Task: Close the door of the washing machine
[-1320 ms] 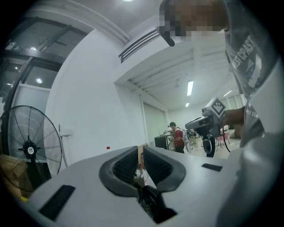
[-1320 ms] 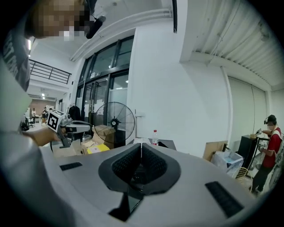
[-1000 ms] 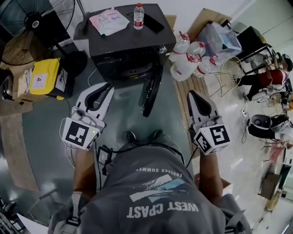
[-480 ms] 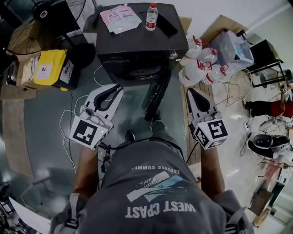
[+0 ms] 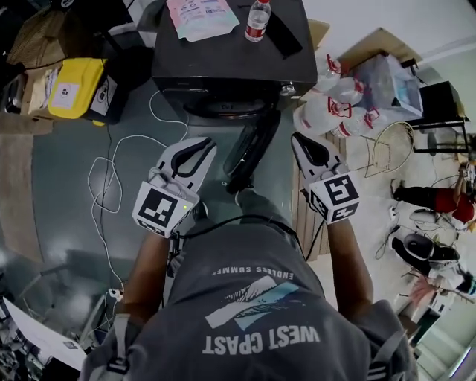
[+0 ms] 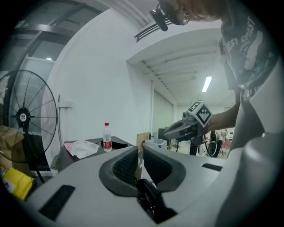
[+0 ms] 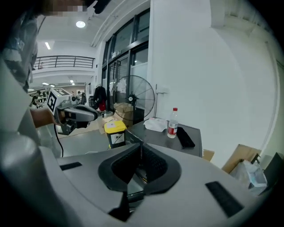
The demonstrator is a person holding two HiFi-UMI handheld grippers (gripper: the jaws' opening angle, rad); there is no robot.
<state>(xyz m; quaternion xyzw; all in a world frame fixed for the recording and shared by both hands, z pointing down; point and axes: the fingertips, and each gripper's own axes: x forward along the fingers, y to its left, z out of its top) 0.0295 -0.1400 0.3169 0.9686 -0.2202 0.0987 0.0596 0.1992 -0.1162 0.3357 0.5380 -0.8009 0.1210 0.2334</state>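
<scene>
The black washing machine (image 5: 223,71) stands at 12 o'clock from me. Its round dark door (image 5: 249,152) hangs wide open and sticks out toward me. I think its hinge is on the right. My left gripper (image 5: 199,147) and right gripper (image 5: 301,143) are squeezed shut and hold nothing.

Smooth dark washing machine (image 5: 223,59), clear plastic bottle (image 5: 257,20), glossy grey floor (image 5: 67,171), brown cardboard box (image 5: 370,42)

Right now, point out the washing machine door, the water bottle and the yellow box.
washing machine door (image 5: 251,149): head view, middle of the open door's dark rim.
water bottle (image 5: 257,18): head view, its clear body above the red label.
yellow box (image 5: 80,78): head view, its yellow top.
</scene>
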